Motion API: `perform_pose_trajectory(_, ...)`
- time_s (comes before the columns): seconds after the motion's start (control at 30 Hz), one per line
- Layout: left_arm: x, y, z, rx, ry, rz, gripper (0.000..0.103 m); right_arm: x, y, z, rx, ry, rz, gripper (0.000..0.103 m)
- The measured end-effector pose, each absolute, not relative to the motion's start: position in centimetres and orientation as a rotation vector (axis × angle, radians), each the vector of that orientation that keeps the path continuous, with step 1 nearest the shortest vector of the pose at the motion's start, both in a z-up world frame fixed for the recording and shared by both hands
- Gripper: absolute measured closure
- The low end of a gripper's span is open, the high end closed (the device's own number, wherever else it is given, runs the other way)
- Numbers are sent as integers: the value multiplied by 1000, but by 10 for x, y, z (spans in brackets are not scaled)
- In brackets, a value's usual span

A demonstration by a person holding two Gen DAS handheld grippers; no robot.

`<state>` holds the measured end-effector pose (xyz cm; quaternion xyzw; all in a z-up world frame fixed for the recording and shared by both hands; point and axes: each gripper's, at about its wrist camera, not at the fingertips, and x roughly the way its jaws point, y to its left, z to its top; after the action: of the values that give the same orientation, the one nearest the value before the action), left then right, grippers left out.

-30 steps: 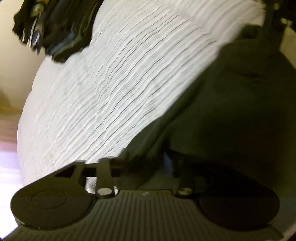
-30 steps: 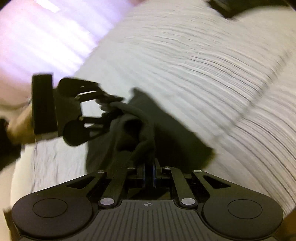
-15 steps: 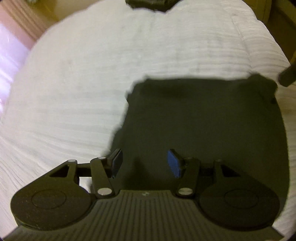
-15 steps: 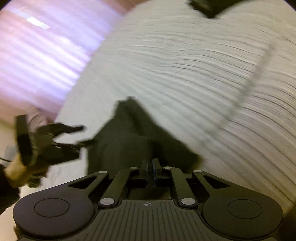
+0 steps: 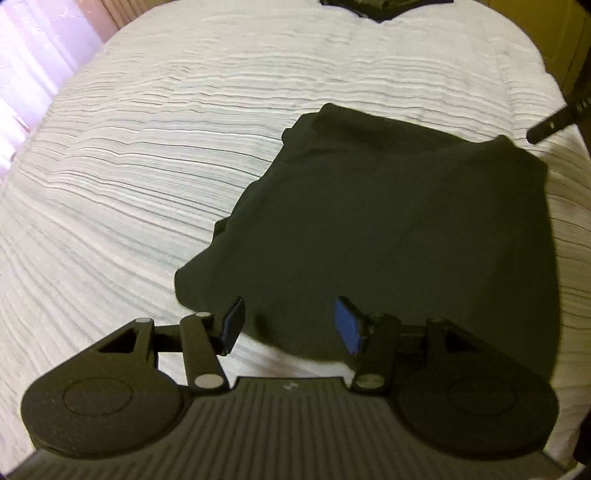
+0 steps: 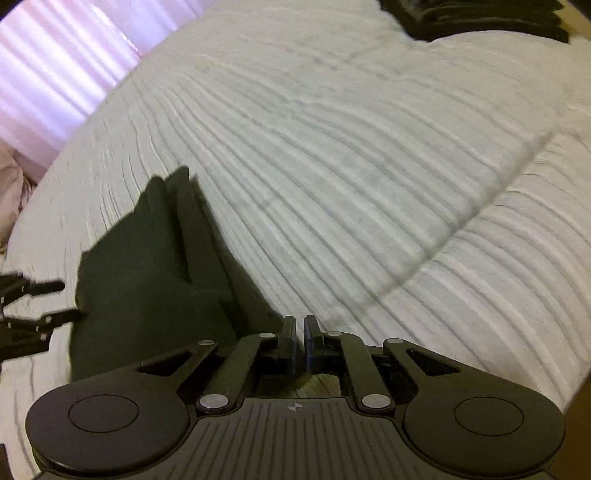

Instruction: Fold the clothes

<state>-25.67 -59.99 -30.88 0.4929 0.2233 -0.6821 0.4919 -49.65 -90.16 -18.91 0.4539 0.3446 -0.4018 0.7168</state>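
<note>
Looking down your left tool point(image 5: 288, 325), you have its two blue-padded jaws standing apart with nothing pressed between them; they hang over the near edge of the folded dark green fabric garment point(image 5: 399, 229). That garment lies flat on the white ribbed bed cover point(image 5: 155, 155), spreading ahead and to the right of the left tool, left edge a bit rumpled. Past its far right corner a black tip of your right tool point(image 5: 554, 123) pokes in from the frame edge, apart from the cloth.

In the right wrist view your right tool point(image 6: 299, 339) has its jaws drawn nearly together, only a thin slit between the pads, no cloth in them. Same dark green garment point(image 6: 155, 288) sits to the left of and just ahead of this tool, layered folds showing along its right side. At the far left edge the left tool point(image 6: 37, 302) shows as two black fingers set apart, tips just beside the garment's left edge; can't tell if touching.

Beyond both tools, at the far end of the bed, a stack of dark folded clothes point(image 6: 480, 18) is partly cut off by the frame. Pale pink curtain point(image 6: 55, 74) hangs beyond the bed, upper left.
</note>
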Motion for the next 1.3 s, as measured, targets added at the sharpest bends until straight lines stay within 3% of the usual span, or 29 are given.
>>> perform_pose_trajectory(0.13,-268,-569,-307,1129,610,-1731,53,-482,-885,-169,992,718,-819,95)
perform_pose_trajectory(0.3,-292,-558,-341,1166,655,-1704,53,-443,-870,-173,1006,726,-697,91)
perform_pose_trajectory(0.4,-289,-566,-351,1143,722,-1677,49,-427,-867,-186,1027,768,-669,10)
perform_pose_trajectory(0.63,-269,-552,-311,1101,631,-1674,51,-421,-882,-173,967,735,-681,11)
perform_pose_trajectory(0.87,-283,-561,-309,1037,654,-1696,53,-386,-933,-182,828,772,-615,11)
perform_pose_trajectory(0.9,-290,-559,-313,1045,667,-1696,53,-375,-941,-186,784,801,-587,21)
perform_pose_trajectory(0.93,-296,-558,-318,1057,682,-1692,54,-361,-948,-194,737,853,-553,46)
perform_pose_trajectory(1.0,-306,-555,-334,1089,696,-1655,53,-334,-965,-213,663,953,-487,65)
perform_pose_trajectory(1.13,-313,-552,-341,1055,708,-1606,53,-302,-1003,-234,600,998,-466,71)
perform_pose_trajectory(1.3,-306,-554,-327,1008,740,-1600,54,-287,-1034,-237,629,961,-526,71)
